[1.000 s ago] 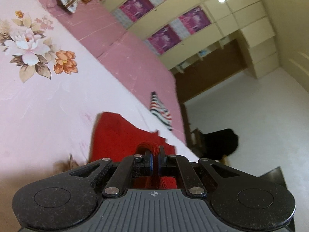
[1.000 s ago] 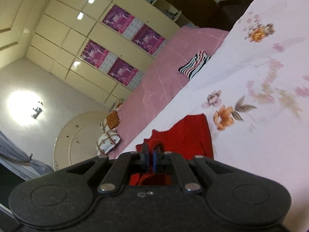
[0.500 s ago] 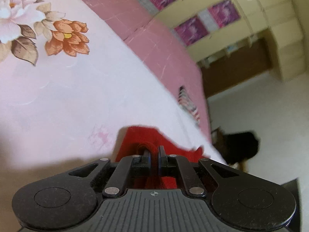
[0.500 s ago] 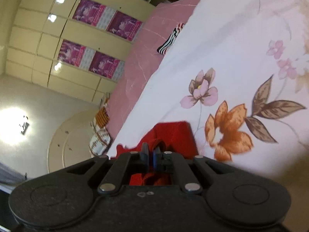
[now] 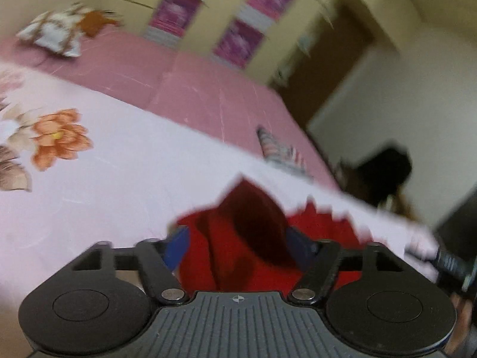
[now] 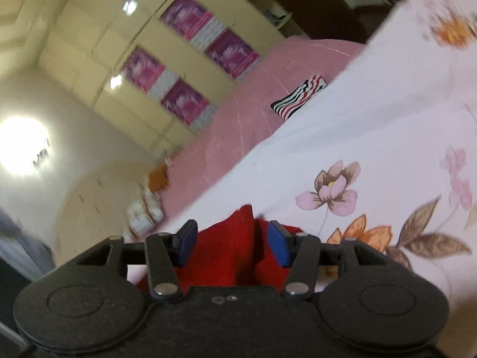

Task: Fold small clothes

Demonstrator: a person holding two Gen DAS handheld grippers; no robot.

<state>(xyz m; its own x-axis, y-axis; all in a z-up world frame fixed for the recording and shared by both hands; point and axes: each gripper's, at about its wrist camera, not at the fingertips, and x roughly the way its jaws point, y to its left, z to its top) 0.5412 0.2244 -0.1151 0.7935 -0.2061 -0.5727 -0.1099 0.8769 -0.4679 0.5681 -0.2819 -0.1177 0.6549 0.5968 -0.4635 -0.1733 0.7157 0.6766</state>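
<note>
A small red garment [image 5: 250,238] lies bunched on the white floral bedsheet [image 5: 104,179], right in front of my left gripper [image 5: 238,243]. That gripper is open, its blue pads [image 5: 177,247] spread either side of a raised fold of the cloth. In the right wrist view the same red garment [image 6: 235,256] sits between the spread blue pads [image 6: 278,246] of my right gripper [image 6: 232,243], which is open too. Neither gripper clamps the cloth. The other gripper's dark tip [image 5: 450,264] shows at the right edge of the left wrist view.
A striped folded garment [image 6: 298,97] lies on the pink bed cover [image 6: 253,113] beyond the sheet, also visible in the left wrist view [image 5: 280,152]. Patterned pillows [image 5: 56,32] sit at the far end. A cream wardrobe with purple panels [image 6: 184,59] stands behind.
Both grippers were shut on the red garment and have opened, letting it go. The garment has dropped onto the sheet in a bunched fold, and both cameras have swung.
</note>
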